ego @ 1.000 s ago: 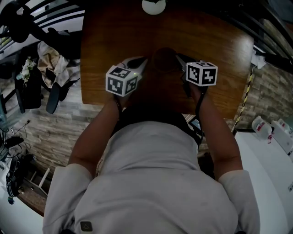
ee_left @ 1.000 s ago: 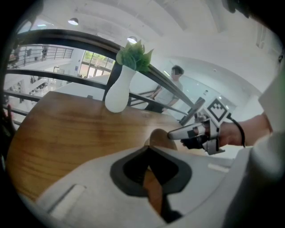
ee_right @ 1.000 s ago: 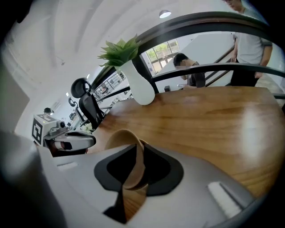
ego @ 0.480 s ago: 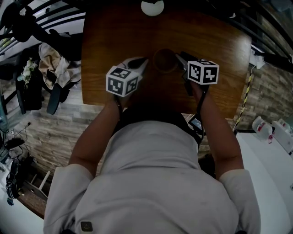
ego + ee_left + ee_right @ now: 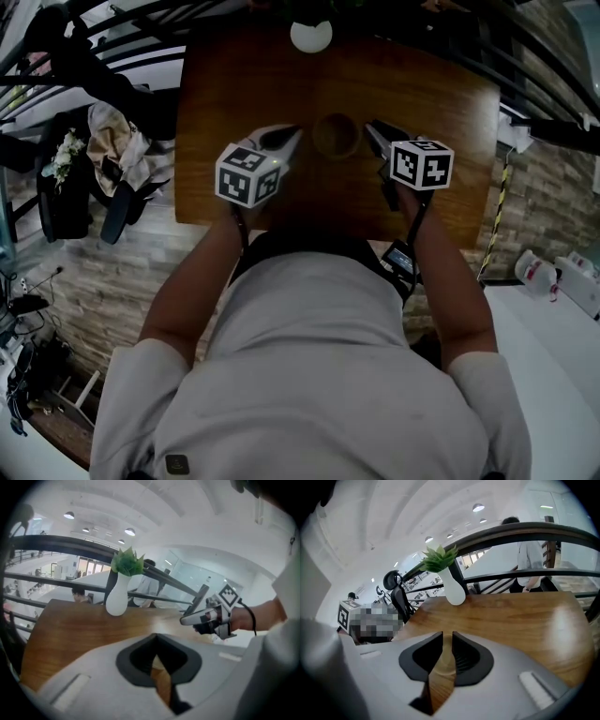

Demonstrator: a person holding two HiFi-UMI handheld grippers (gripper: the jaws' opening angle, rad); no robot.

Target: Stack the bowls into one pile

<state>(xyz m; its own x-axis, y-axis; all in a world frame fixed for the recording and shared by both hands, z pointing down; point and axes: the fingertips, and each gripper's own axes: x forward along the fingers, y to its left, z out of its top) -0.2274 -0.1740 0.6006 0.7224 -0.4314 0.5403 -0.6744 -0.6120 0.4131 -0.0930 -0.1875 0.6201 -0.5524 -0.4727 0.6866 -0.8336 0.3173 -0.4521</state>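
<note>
A pile of brown bowls (image 5: 336, 134) rests on the wooden table (image 5: 441, 112), between my two grippers and touching neither. In the head view my left gripper (image 5: 289, 137) hovers just left of the pile. Its jaws meet at the tips in the left gripper view (image 5: 157, 637), with nothing held. My right gripper (image 5: 372, 128) hangs just right of the pile. Its jaws (image 5: 443, 641) stand a narrow gap apart and are closing on nothing. A bowl's pale rim (image 5: 443, 662) shows through that gap, down on the table.
A white vase with a green plant (image 5: 311, 35) stands at the table's far edge, beyond the bowls. Dark railings (image 5: 56, 541) run behind it. A chair draped with clothes (image 5: 108, 150) sits off the table's left side.
Both grippers have lifted up and back off the bowl pile, which stays on the table. The right gripper, close against the pile's right rim before, now stands apart from it.
</note>
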